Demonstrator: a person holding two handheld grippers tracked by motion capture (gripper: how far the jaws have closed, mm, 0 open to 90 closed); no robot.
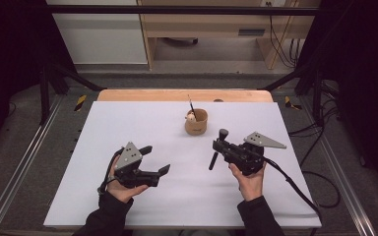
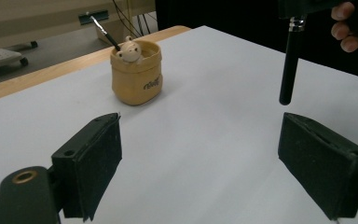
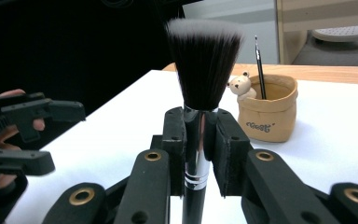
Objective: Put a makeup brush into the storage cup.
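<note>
While clamped between the pads of the right tongs (image 3: 198, 140), makeup brush (image 3: 200, 93) held upright in the right gripper view, silver ferrule pinched at the pads, dark bristles with pale tips fanning out above them, black handle dropping away below. Seen from the high view as a slanting black stick through the right tongs (image 1: 220, 147), bristle head just past them on the far side, handle end on the near-left side, above the white table (image 1: 128, 118) and not touching it. Left tongs (image 1: 158, 160) spread wide, nothing between the pads, aimed toward the right tongs with a bare stretch of table between the two. From the left gripper view, left tongs (image 2: 214, 154) parted to both edges of the picture, brush handle (image 2: 290, 65) hanging ahead of and above the right-hand pad, apart from it, with fingers of the right hand (image 2: 347, 25) beside its top. Beyond both tongs, well apart from each, tan pouch-shaped holder (image 1: 196, 122) standing upright on the table, small bear figure (image 3: 240, 86) peeking over its rim and thin black brush (image 3: 259, 65) leaning inside. Left hand (image 1: 120, 187) and right hand (image 1: 248, 182) wrapped round the gripper bodies at the near side of the table.
</note>
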